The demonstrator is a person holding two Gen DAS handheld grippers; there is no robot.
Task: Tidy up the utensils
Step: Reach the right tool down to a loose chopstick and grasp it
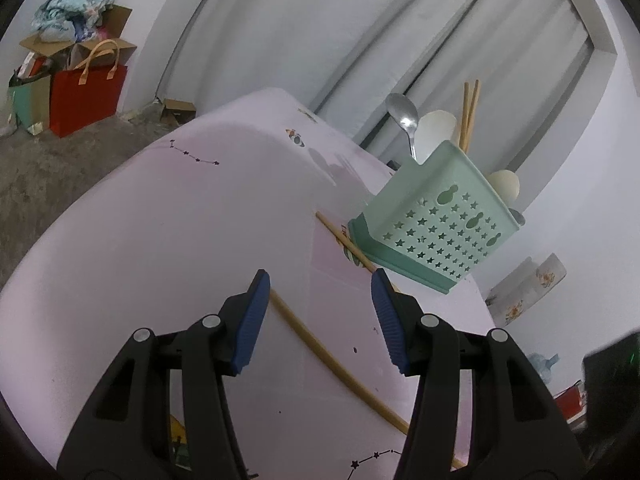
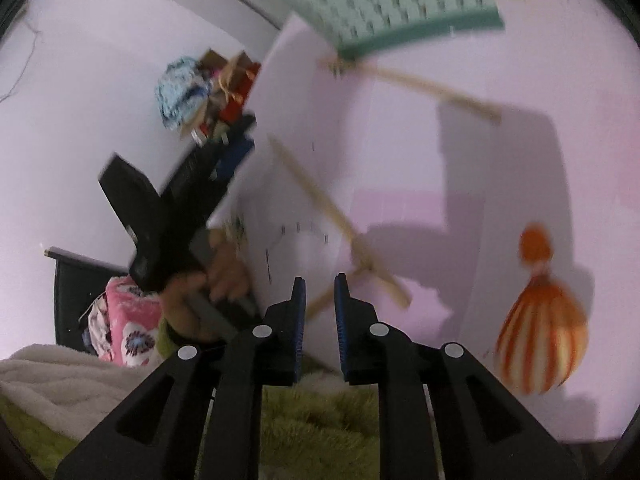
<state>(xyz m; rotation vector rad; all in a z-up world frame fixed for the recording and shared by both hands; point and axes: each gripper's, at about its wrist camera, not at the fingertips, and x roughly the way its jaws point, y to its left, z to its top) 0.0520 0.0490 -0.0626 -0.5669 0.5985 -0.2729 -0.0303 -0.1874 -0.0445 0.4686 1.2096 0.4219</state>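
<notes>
While my left hand-held gripper [image 1: 320, 276] hangs spread over the counter [image 1: 160, 240], nothing is pinched: a loose chopstick [image 1: 320, 352] lies flat on the pink cloth and runs slantwise under the gap, touching neither pad. My right hand-held gripper [image 2: 320, 279] has its jaws only narrowly parted and empty, pointing down at the near end of what I take to be that stick. The main risk, as I judge it, is closing on a thin round stick lying flat: the pads may scrape the cloth, roll it away or catch it near one end so that it droops and swings. Both tools seem aimed at the same stick, so they could knock each other. In the smeared right view a short piece appears to cross it, and lifting one could flick the other off the edge. A second chopstick [image 1: 344, 240] lies touching the foot of the holder [image 1: 432, 224], which looks light and top-heavy; a nudge while fishing there could tip it. Counted: one green holder; in it one metal spoon [image 1: 402, 114], two white spoons [image 1: 436, 124] and two upright chopsticks [image 1: 468, 116]; on the counter two loose chopsticks for certain, perhaps a third, too blurred to tell.
</notes>
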